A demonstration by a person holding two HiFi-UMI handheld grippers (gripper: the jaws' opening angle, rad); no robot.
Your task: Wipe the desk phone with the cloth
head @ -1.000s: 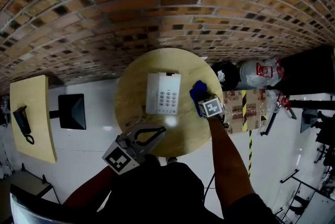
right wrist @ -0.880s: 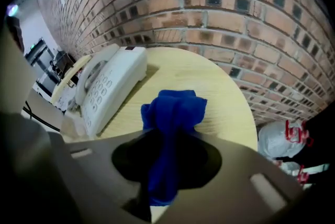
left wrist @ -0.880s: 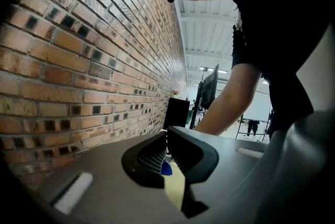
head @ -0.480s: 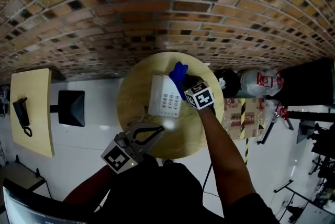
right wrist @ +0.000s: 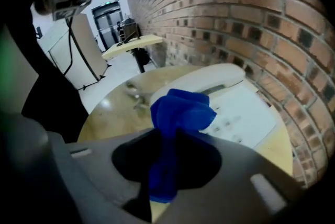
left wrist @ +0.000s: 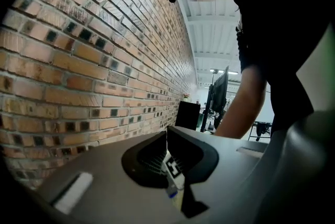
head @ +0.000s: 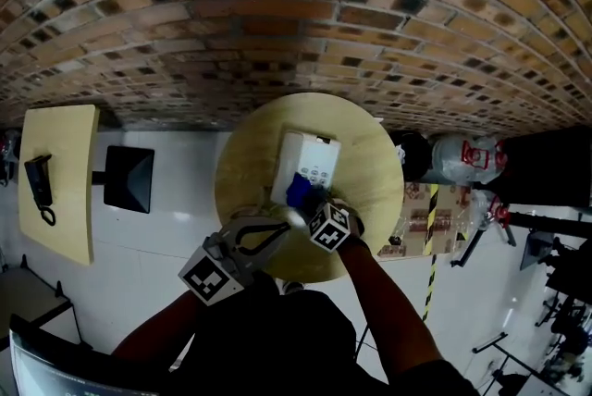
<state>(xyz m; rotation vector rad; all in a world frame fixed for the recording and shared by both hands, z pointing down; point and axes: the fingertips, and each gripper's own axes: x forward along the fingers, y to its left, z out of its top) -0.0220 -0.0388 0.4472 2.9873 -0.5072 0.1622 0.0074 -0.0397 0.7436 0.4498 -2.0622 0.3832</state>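
A white desk phone point(head: 315, 159) lies on the round wooden table point(head: 370, 172). My right gripper point(head: 310, 204) is shut on a bunched blue cloth point(head: 298, 191), which sits on the phone's near end. In the right gripper view the cloth point(right wrist: 180, 110) sticks up from between the jaws of that gripper point(right wrist: 170, 131), over the phone point(right wrist: 243, 113) and its keypad. My left gripper point(head: 264, 235) hovers over the table's near left edge, apart from the phone. In its own view the left gripper point(left wrist: 166, 136) has its jaws together with nothing between them.
A brick wall point(head: 277, 24) runs behind the table. To the left stands a second wooden table point(head: 65, 200) with a black handset point(head: 40, 186), beside a black box point(head: 128, 177). At the right are a cardboard box point(head: 435, 204) and bags point(head: 462, 154).
My right gripper carried the blue cloth from the table right of the phone up over the phone's far end, then drew it back to the near end. The left gripper stayed put.
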